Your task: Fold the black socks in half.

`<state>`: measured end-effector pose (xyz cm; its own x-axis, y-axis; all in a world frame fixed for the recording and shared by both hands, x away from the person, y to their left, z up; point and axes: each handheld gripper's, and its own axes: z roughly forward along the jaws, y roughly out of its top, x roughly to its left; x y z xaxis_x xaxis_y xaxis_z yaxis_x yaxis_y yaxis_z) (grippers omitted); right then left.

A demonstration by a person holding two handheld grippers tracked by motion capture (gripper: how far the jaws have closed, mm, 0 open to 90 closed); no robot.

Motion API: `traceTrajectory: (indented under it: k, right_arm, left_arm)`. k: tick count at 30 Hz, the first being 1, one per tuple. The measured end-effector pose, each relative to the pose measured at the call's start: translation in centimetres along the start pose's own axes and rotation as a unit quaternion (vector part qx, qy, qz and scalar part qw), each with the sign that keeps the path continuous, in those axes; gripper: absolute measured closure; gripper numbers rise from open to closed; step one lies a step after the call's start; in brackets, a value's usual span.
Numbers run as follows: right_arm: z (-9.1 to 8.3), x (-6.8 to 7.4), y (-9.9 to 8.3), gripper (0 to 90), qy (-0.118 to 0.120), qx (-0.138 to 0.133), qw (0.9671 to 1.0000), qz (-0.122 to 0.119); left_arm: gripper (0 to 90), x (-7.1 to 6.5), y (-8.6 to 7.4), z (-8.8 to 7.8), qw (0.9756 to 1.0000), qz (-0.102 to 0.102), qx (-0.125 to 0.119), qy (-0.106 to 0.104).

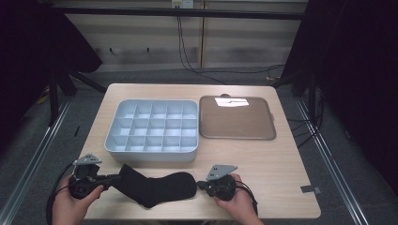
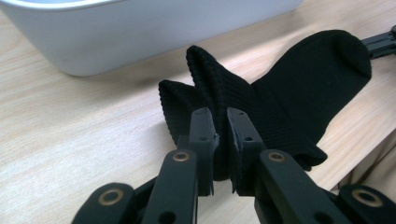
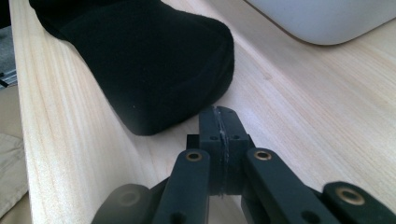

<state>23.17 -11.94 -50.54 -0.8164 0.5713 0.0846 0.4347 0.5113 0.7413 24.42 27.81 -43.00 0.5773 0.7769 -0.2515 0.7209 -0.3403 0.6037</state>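
Black sock lies flat along the near edge of the table, between the two grippers. Left gripper at the sock's left end: fingers pinch a bunched fold of the ribbed cuff. Right gripper just right of the toe, apart from it: fingers pressed together, nothing between. Grey divided tray just beyond the sock; brown lid to the tray's right.
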Motion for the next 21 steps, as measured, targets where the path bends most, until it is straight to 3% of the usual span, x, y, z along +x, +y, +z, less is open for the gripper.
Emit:
traceTrajectory:
  k: [6, 16, 21]
  right_arm:
    - [0.1, 0.0, 0.0, 90.0, 0.001, -0.002, 1.0, 0.004]
    - [0.1, 0.1, 0.0, 89.9, 0.004, -0.004, 0.9999, 0.012]
    - [0.2, 0.1, 0.0, 89.9, 0.004, -0.003, 0.9999, 0.01]
  left_arm:
    - [82.2, -0.5, 0.5, -0.1, 0.9999, 0.008, 0.002, -0.006]
    - [82.3, -0.9, 0.8, -0.3, 0.9999, -0.003, 0.003, -0.015]
    - [82.5, -1.2, 1.2, -0.5, 0.9999, 0.003, 0.005, -0.015]
